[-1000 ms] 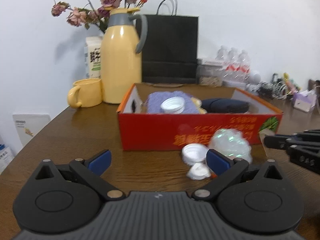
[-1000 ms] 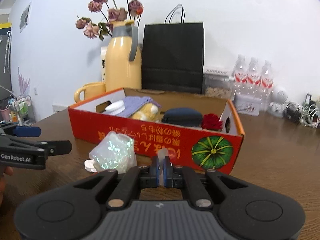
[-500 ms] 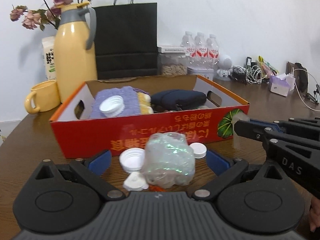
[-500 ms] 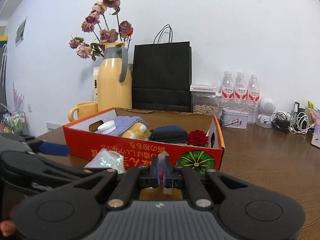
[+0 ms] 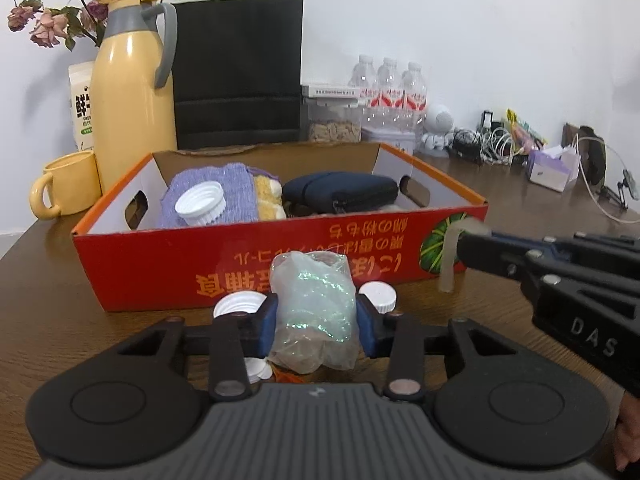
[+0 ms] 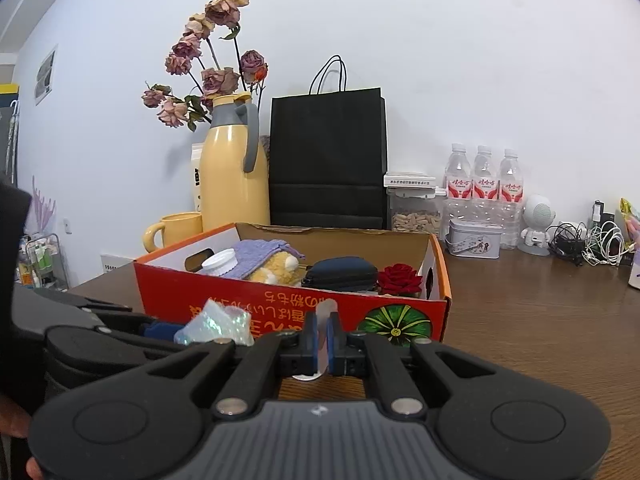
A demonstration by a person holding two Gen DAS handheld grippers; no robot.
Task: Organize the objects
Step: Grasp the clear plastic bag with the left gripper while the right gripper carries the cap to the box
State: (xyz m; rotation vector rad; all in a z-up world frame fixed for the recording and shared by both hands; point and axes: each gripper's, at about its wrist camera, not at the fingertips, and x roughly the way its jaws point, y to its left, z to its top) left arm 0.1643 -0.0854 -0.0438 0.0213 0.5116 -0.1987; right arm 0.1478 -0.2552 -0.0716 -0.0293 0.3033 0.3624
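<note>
A crumpled clear plastic bag (image 5: 312, 300) with glittery green film inside lies on the wooden table in front of the red cardboard box (image 5: 160, 264). My left gripper (image 5: 316, 320) is closing on it, and both blue pads touch the bag's sides. White bottle caps (image 5: 236, 306) (image 5: 378, 294) lie beside the bag. The box holds a purple cloth (image 5: 236, 184), a white cap (image 5: 200, 202), a dark pouch (image 5: 340, 196) and a red rose (image 6: 400, 276). My right gripper (image 6: 322, 336) is shut on a small translucent strip (image 5: 450, 256), just right of the bag.
Behind the box stand a yellow jug (image 5: 128, 100) with dried flowers, a yellow mug (image 5: 68, 184), a black paper bag (image 5: 240, 72), water bottles (image 5: 388, 92) and a tangle of cables (image 5: 492, 144). Bare wooden table (image 6: 540, 320) lies to the right of the box.
The left gripper swung right until the bag sat between its wide jaws, then the jaws came together onto the bag. The right gripper stayed shut on its strip.
</note>
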